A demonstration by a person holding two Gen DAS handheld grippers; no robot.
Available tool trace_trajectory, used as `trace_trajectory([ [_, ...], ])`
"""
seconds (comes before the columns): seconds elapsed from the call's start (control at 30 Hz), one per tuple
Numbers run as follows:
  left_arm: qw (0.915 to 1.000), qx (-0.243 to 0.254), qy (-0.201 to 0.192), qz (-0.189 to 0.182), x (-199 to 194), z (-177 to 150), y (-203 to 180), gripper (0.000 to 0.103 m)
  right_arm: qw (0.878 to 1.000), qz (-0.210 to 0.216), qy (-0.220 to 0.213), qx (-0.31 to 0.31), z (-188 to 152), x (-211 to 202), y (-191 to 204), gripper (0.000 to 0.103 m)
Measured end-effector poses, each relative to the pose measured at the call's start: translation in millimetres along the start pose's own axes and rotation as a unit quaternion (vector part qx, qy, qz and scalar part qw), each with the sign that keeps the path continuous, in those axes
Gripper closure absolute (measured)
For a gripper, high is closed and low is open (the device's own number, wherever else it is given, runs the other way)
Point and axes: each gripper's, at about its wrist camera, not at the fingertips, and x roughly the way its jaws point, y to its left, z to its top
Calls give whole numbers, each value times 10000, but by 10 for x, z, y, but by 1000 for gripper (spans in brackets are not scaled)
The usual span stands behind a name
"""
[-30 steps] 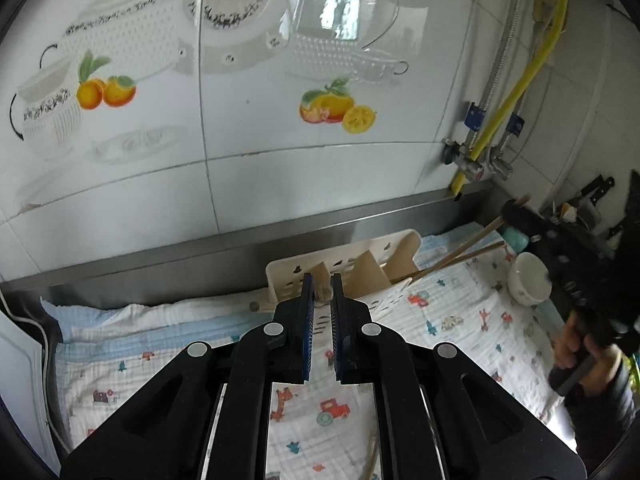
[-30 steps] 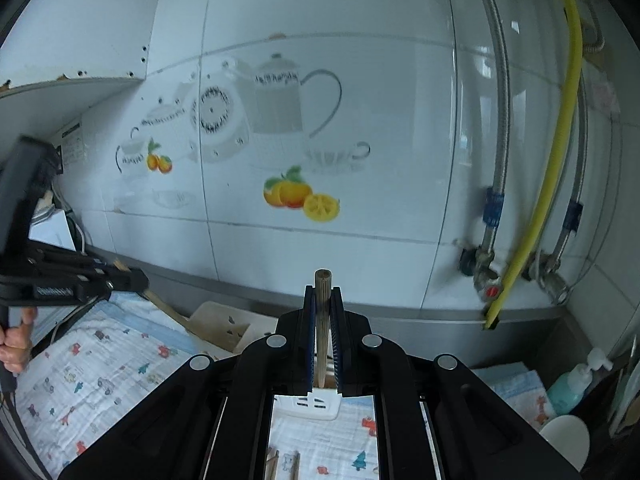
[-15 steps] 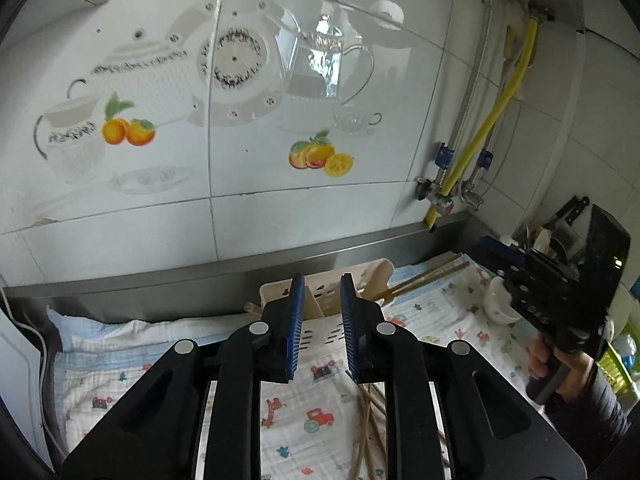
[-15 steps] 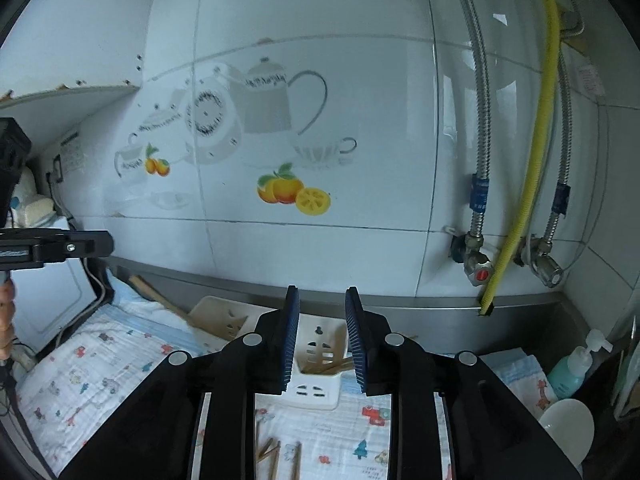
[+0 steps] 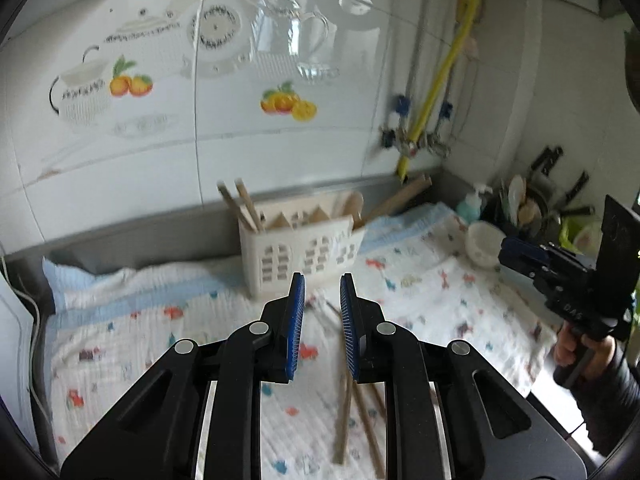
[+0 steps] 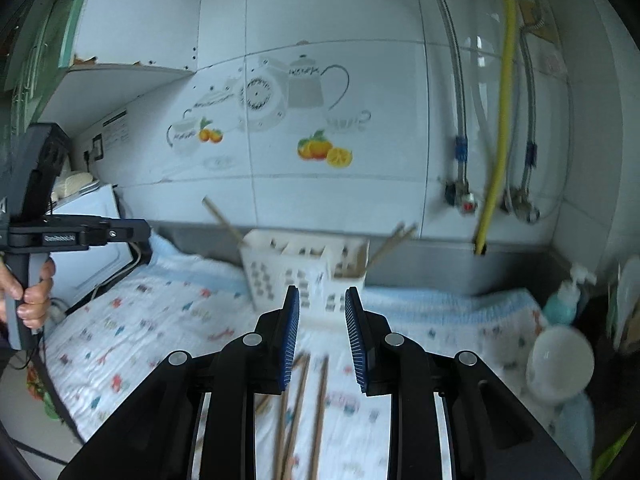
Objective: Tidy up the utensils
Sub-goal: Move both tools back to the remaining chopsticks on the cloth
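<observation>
Both released, empty: left hand-held gripper (image 5: 322, 294) and right hand-held gripper (image 6: 322, 306) sit frame-centre, over loose, blurry (probably) chopsticks (image 6: 318, 412); utensil caddy (image 6: 304, 270) just above.

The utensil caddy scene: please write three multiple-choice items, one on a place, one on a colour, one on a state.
1. Where do the loose chopsticks lie?
A. on the printed cloth
B. in the white bowl
C. on a shelf

2. What colour is the utensil caddy?
A. green
B. cream white
C. black

3. How is the right tool?
A. shut on a chopstick
B. shut on the bowl
C. open, holding nothing

Answers: 1 A, they lie flat on the cloth before the caddy. 2 B, its slotted walls are cream white. 3 C, a gap shows between its blue pads.
</observation>
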Motion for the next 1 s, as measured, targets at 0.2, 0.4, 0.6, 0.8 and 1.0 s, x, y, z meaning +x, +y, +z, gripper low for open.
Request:
trace_trajectory([
  [0.2,9996,-20,265,-52,131,-541,-73,84,9996,141,258,4,-531,-84,170,81],
  [0.4,9981,-158,595,-62,284,-1014,-71,85,9957,406,814,174,-1030,154,287,86],
  [0.6,9962,-178,847,-19,388,-1356,-55,85,9898,485,1330,145,-1337,477,381,88],
  [0.8,9941,-203,1058,-88,488,-1598,-52,85,9853,462,1636,169,-1457,700,360,88],
  [1.0,9925,-268,1179,-195,564,-1748,-41,85,9823,313,1842,104,-1491,828,336,88],
])
